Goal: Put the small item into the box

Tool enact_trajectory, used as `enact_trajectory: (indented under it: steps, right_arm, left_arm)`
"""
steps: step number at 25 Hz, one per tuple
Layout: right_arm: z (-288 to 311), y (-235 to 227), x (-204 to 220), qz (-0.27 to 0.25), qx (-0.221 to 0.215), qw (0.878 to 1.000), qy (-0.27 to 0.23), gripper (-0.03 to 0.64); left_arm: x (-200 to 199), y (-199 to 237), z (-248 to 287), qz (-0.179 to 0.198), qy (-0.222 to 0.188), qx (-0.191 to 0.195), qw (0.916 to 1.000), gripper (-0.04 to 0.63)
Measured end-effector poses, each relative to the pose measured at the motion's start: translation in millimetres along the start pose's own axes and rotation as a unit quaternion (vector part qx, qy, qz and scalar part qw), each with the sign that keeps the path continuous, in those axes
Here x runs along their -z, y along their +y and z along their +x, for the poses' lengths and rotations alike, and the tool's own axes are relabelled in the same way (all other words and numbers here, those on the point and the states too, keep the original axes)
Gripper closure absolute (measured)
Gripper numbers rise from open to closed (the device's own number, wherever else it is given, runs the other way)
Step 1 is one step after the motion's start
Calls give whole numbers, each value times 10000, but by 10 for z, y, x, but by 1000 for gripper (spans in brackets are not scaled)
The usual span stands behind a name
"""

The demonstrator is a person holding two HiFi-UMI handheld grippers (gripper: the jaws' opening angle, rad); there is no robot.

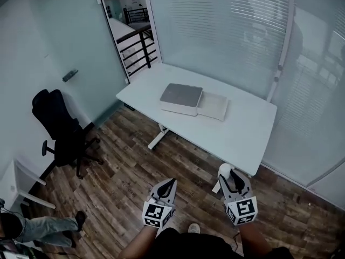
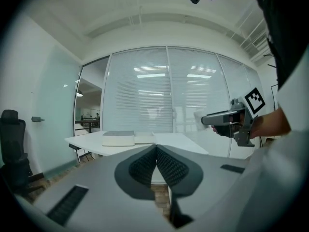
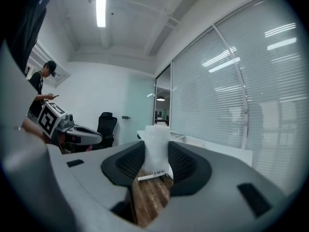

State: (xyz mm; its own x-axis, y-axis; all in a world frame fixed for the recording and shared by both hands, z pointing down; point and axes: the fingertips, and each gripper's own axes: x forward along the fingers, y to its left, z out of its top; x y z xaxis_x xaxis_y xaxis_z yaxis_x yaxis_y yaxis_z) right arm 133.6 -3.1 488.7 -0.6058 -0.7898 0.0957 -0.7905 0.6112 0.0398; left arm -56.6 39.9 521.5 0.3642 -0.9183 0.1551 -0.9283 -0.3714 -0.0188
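Observation:
The small item (image 3: 156,149), a white padded packet, stands upright between the pads of my right gripper (image 3: 157,164), which is shut on it. In the head view this gripper (image 1: 230,176) hangs just off the near edge of the white table (image 1: 242,134), the packet (image 1: 224,170) at its tip. The box (image 1: 181,98) lies on the table's far part, a flat white case with a grey top, and an open white tray (image 1: 213,106) lies against it. My left gripper (image 1: 169,184) is shut and empty over the floor, short of the table. In the left gripper view the box (image 2: 118,138) is ahead.
A black office chair (image 1: 59,128) stands on the wooden floor at the left. Glass walls with blinds run behind and to the right of the table. Another person (image 1: 32,228) is at the lower left, beside a small white desk (image 1: 13,185).

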Motion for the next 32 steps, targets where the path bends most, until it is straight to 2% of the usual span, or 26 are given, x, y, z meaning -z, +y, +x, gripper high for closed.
enact_trajectory:
  steps: [5, 9, 14, 19, 23, 27, 30, 32]
  right_arm:
    - [189, -43, -185, -549, -119, 9984, -73, 456]
    - [444, -164, 14, -338, -136, 9993, -5, 456]
    - [715, -308, 54, -388, -61, 9992, 70, 456]
    - [1227, -390, 29, -435, -62, 9990, 83, 456]
    - [1690, -479, 63, -470, -30, 9987, 182, 456]
    - [2081, -603, -11, -473, 118, 9985, 269, 456]
    - [2355, -647, -25, -364, 268, 9983, 371, 456]
    - [2531, -684, -20, -357, 346, 9978, 439, 456]
  left_arm:
    - [77, 45, 150, -205, 141, 38, 9997, 584]
    - [67, 155, 410, -84, 148, 97, 9998, 584]
    - [-4, 268, 723, -17, 104, 252, 9996, 584]
    - [-9, 679, 1050, -49, 183, 232, 9996, 584]
    - [-79, 1043, 1372, 34, 80, 250, 9996, 584]
    - [-245, 1375, 1688, -318, 51, 351, 9989, 584]
    - [-417, 1645, 1922, 37, -68, 450, 9990, 584]
    - [-420, 1794, 2050, 74, -41, 560, 9984, 584]
